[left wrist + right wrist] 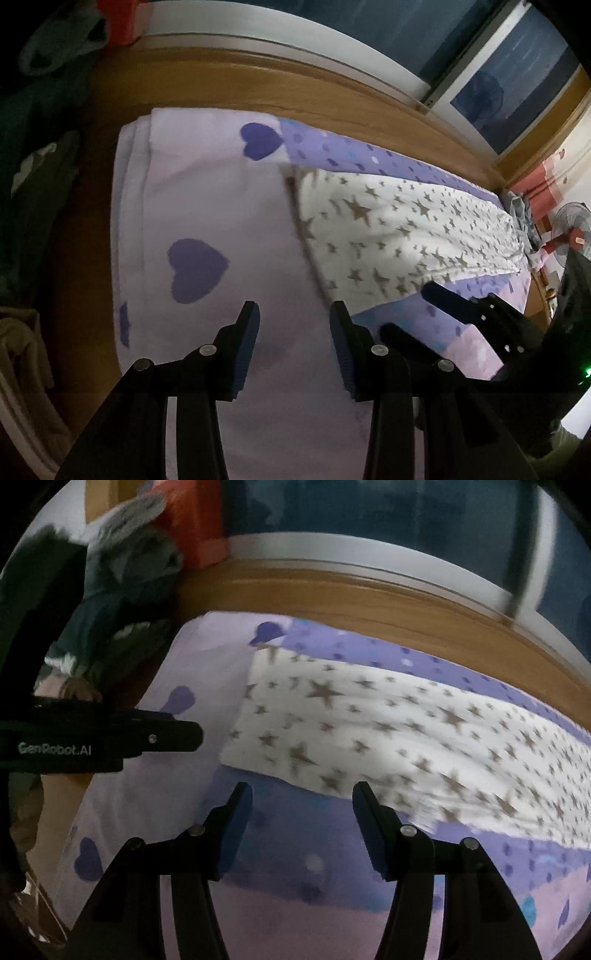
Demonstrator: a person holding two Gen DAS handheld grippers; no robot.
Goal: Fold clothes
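- Lilac bedsheet (207,199) with purple hearts covers the bed, framed by a wooden bed rail (369,602).
- White star-print garment (369,738) lies flat across the sheet, folded to a long strip.
- Left gripper (294,314) hovers apart, empty, beside its near end.
- Right gripper (302,794) likewise apart, empty.

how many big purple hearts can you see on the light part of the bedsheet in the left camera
3: one heart near the wooden frame, one mid-sheet, one partly showing at the sheet's left edge. The cloth could hide more.
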